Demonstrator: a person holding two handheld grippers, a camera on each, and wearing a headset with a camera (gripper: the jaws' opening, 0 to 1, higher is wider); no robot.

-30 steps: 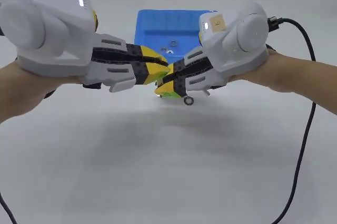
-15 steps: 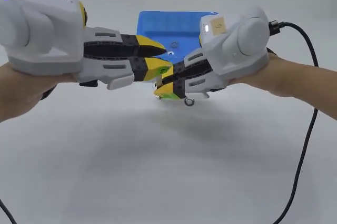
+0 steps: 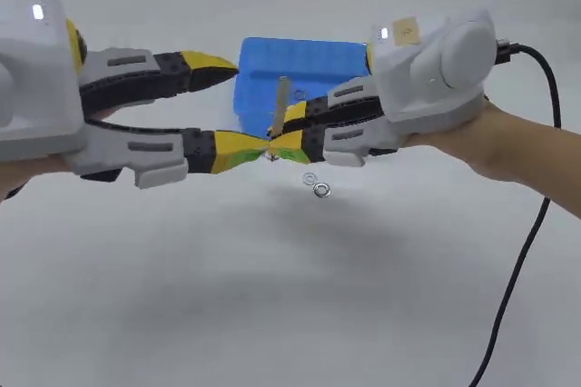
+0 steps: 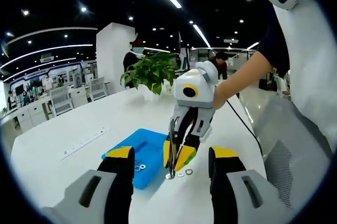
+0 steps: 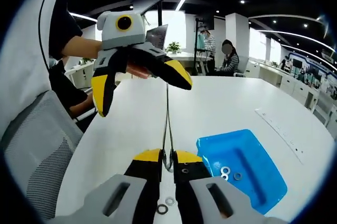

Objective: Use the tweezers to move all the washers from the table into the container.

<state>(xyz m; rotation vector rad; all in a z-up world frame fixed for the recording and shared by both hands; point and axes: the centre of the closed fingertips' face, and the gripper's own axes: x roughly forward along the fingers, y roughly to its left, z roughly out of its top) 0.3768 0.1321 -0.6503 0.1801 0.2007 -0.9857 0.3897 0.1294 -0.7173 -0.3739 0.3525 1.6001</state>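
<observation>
At the workbench: white table [image 3: 272, 296], noted under both grippers.
Container [image 3: 309, 46]: blue, set on the table behind the grippers; a few washers [image 5: 226, 172] are seen lying inside.
Left gripper [image 3: 251, 105]: jaws spread wide, nothing held.
Right gripper [image 5: 168, 158]: jaws clenched on the tweezers [image 3: 280, 101].
Tweezers: held upright, lower end near the table.
Loose washers [image 3: 321, 190]: two, lying on the table just beside the tweezers' lower end, outside the container.
</observation>
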